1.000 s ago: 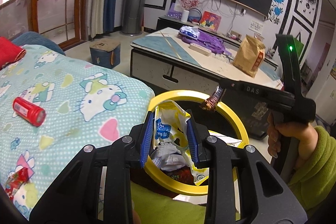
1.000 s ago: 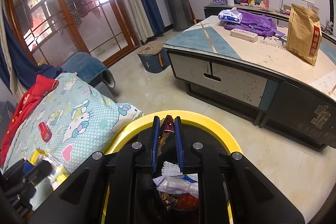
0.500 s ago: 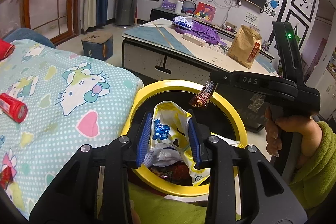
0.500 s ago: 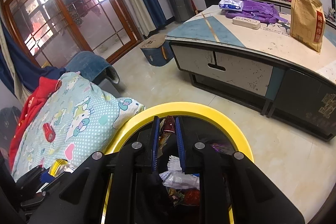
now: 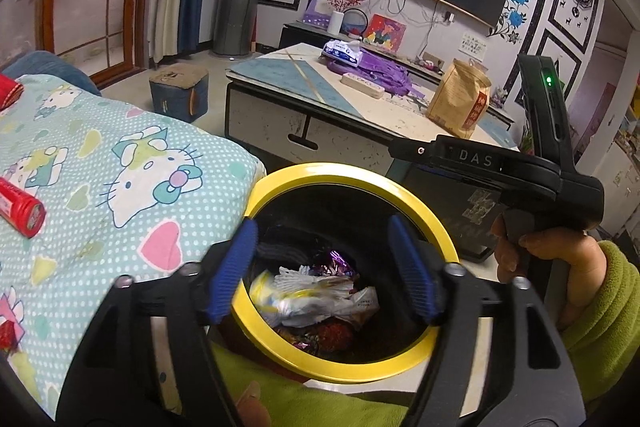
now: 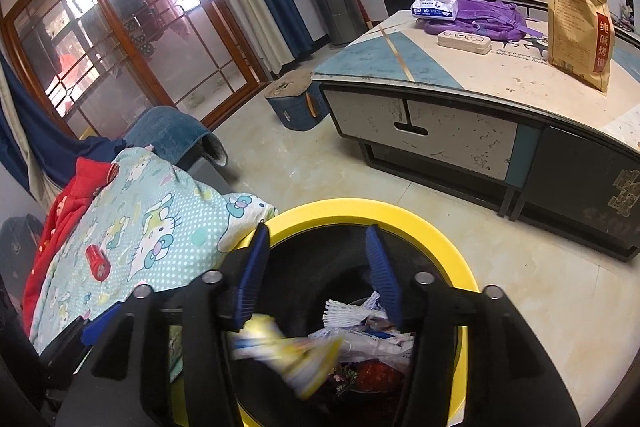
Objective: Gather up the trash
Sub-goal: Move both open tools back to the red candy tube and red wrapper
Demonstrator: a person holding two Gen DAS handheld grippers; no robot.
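A black trash bin with a yellow rim (image 5: 344, 174) (image 6: 372, 207) stands beside the bed. Both grippers hover over it. My left gripper (image 5: 325, 267) is open and empty. My right gripper (image 6: 320, 273) is open and empty; its body also shows in the left wrist view (image 5: 496, 163). A yellow and white snack wrapper (image 5: 280, 293) (image 6: 288, 353) lies blurred inside the bin on other wrappers (image 5: 320, 335). A red tube (image 5: 18, 203) (image 6: 96, 261) lies on the Hello Kitty quilt (image 5: 120, 163) to the left.
A low coffee table (image 5: 304, 115) (image 6: 460, 99) stands beyond the bin with a brown paper bag (image 6: 578, 23), purple cloth (image 6: 484, 15) and a tissue pack (image 6: 434, 7). A small blue stool (image 6: 296, 103) sits on the tiled floor. Red clothes (image 6: 64, 203) lie on the bed.
Both grippers opened over the bin. The yellow wrapper left the left gripper and the brown candy wrapper left the right gripper; both dropped into the bin.
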